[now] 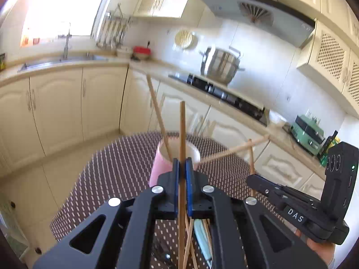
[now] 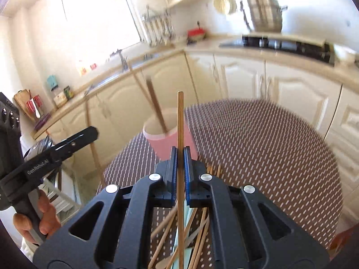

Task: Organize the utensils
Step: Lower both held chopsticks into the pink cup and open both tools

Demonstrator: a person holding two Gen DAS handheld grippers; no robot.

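Cream kitchen, brown dotted tabletop [image 2: 258, 139] | left tongs [image 1: 182, 163] pinching upright chopstick [image 1: 182, 130] | right tongs [image 2: 180, 154] pinching another chopstick [image 2: 180, 121] | pink cup [image 2: 166, 139] just ahead | loose utensils [image 2: 197, 231] beneath.

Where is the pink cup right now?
The pink cup stands on the patterned table just beyond both grippers' tips, centre in the left wrist view and slightly left of centre in the right, with chopsticks leaning inside it.

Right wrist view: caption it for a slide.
Right gripper shut on a chopstick, near a pink cup on the table.
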